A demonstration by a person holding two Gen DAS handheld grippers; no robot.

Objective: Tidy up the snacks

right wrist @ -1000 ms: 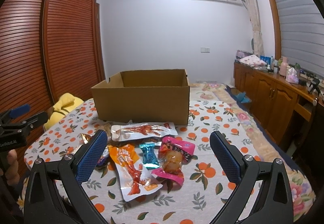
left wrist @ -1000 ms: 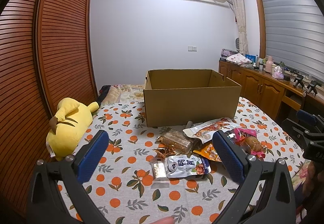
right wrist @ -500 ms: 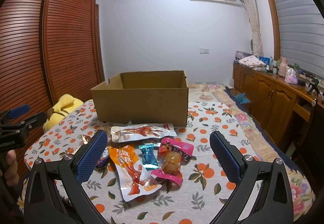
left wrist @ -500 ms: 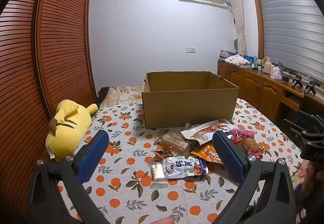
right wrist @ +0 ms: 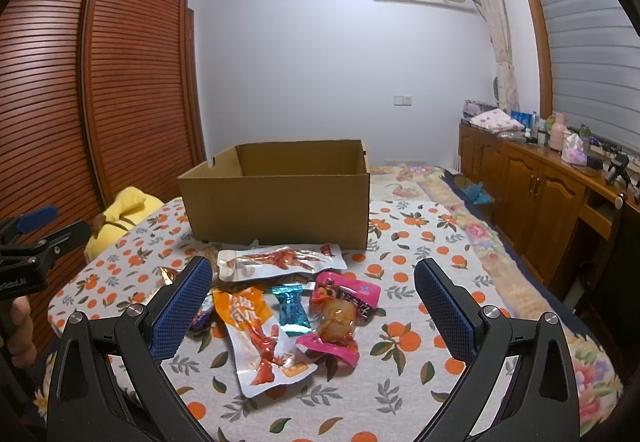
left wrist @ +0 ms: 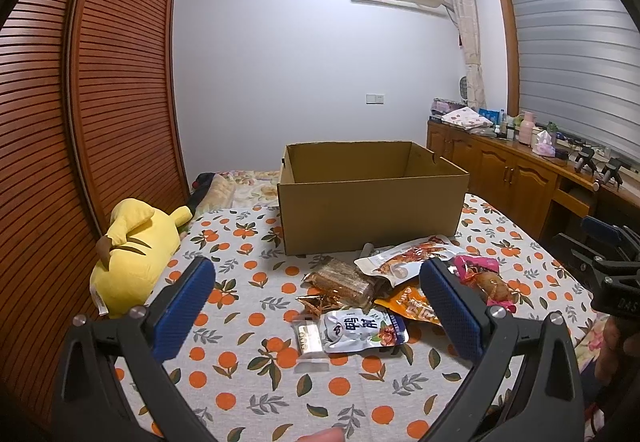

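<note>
An open cardboard box (left wrist: 372, 198) stands on the orange-print tablecloth (left wrist: 248, 382); it also shows in the right wrist view (right wrist: 280, 202). Several snack packets lie in front of it: a white-blue pouch (left wrist: 362, 330), a brown bar (left wrist: 344, 280), a white chicken-feet pack (right wrist: 280, 260), an orange pack (right wrist: 256, 330), a blue candy (right wrist: 292, 308) and a pink egg pack (right wrist: 340, 316). My left gripper (left wrist: 316, 306) is open and empty above the near packets. My right gripper (right wrist: 312, 306) is open and empty above the pink and orange packs.
A yellow plush toy (left wrist: 136, 246) lies at the table's left edge. A slatted wooden wardrobe (left wrist: 80, 122) stands on the left. Wooden cabinets (right wrist: 540, 210) with clutter line the right wall. A bed (right wrist: 420, 182) lies behind the table.
Both views have shifted slightly; the box and packets sit a little lower and nearer in frame. Both grippers stay open and empty.
</note>
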